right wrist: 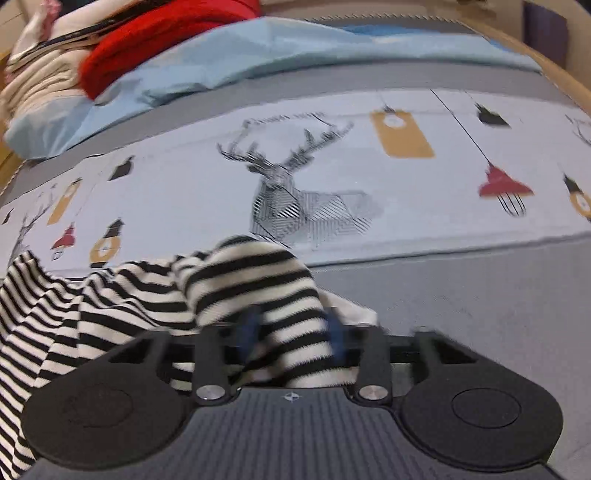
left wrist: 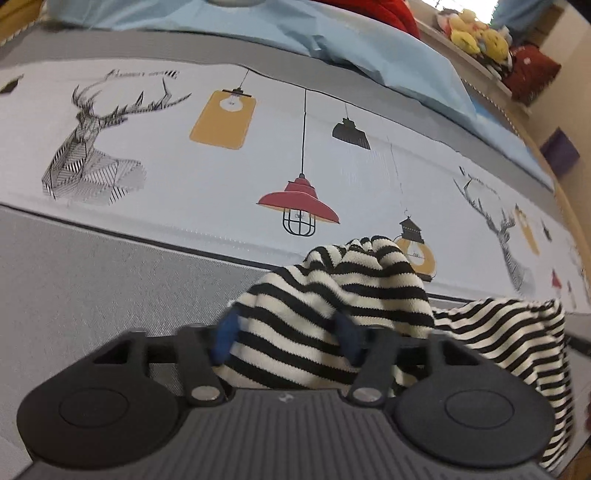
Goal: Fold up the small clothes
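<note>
In the left wrist view, a deer print (left wrist: pixel 88 147) lies at the left of the bedspread (left wrist: pixel 184 177), then a yellow tag lamp (left wrist: pixel 223 118) and a red lamp (left wrist: pixel 299 203). Below them the left claw (left wrist: pixel 286 332) has its blue pads (left wrist: pixel 225 332) on either side of a bunched fold of the striped top (left wrist: pixel 332 288); the cloth fills the gap and the claw looks clenched on it. The rest of the top trails off to the right, over the grey band of the bed.

In the right wrist view the top (right wrist: pixel 110 295) spreads from the left edge toward the middle. The right claw (right wrist: pixel 293 332) grasps a raised hump of it, pads (right wrist: pixel 251 328) blurred, pressed on the cloth. Beyond sit a blue sheet (right wrist: pixel 221 59) and a red pillow (right wrist: pixel 155 33).
</note>
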Tool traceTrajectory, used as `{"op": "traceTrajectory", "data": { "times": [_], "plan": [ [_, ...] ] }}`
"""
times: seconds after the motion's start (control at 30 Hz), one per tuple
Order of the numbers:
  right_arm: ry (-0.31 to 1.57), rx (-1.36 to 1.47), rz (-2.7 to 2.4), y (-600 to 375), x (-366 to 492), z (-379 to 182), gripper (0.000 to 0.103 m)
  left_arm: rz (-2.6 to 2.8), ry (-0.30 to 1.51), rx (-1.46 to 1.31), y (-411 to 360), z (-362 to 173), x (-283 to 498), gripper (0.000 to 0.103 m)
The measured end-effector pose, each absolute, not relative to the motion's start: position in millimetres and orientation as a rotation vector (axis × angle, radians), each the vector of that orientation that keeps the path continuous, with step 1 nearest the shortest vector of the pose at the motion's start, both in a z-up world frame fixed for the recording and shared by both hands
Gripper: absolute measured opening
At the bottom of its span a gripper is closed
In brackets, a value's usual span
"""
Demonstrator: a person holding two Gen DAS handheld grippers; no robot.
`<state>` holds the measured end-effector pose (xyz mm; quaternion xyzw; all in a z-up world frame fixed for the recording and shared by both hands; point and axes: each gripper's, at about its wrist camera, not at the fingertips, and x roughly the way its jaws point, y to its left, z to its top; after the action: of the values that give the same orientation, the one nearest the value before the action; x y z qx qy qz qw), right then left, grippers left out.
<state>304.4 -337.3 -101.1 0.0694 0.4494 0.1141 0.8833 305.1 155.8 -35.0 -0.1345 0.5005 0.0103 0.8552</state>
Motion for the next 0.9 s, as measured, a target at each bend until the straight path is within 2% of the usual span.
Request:
{"op": "traceTrajectory", "data": {
  "times": [0.03,0.13,0.2,0.27,0.33,0.43,0.5,0.53,0.6,0.67,0.8,0.87,0.9],
  "plan": [
    [0.926,0.142,0.245,-336.9,305.0,-98.3,0.002,0.027,1.046,-0.262,155.2,-33.9,306.1,0.002],
    [0.856,0.176,0.221,-343.2,307.6,-87.3,0.001,0.129,0.899,-0.237,165.1,-7.3,298.7,0.001],
    [0.726,0.265,0.138,-359.1,303.0,-69.7,0.000,0.145,0.782,-0.298,174.4,11.7,290.9,0.001],
    [0.622,0.341,0.077,-372.2,299.0,-58.0,0.000,0.137,0.800,-0.262,169.7,9.5,293.4,0.001],
    [0.653,0.322,0.069,-369.3,304.3,-63.2,0.001,0.154,0.904,-0.192,161.7,-7.6,300.2,0.001],
    [0.730,0.266,0.008,-359.7,313.0,-80.9,0.005,0.172,1.052,-0.190,164.8,-29.5,306.0,0.011],
    [0.825,0.284,0.015,-359.3,319.7,-94.4,0.007,0.176,1.014,-0.257,176.4,-18.8,297.0,0.019],
    [0.851,0.288,0.011,-359.4,319.6,-96.1,0.007,0.167,0.976,-0.286,181.2,-9.3,291.5,0.027],
    [0.814,0.276,0.019,-360.1,311.4,-83.8,0.007,0.115,0.918,-0.333,184.8,8.3,278.7,0.029],
    [0.762,0.277,0.087,-359.7,294.2,-65.0,0.008,0.010,0.940,-0.349,180.0,14.5,267.8,0.030],
    [0.815,0.222,0.319,-354.5,264.5,-53.3,0.020,-0.133,1.055,-0.197,160.2,10.1,243.0,0.034],
    [0.889,0.132,0.339,-353.0,246.8,-59.7,0.020,-0.112,1.091,-0.156,164.4,7.8,228.2,0.052],
    [0.912,0.098,0.328,-355.2,238.6,-62.0,0.020,-0.106,1.110,-0.180,171.1,5.9,222.6,0.056]
  ]
}}
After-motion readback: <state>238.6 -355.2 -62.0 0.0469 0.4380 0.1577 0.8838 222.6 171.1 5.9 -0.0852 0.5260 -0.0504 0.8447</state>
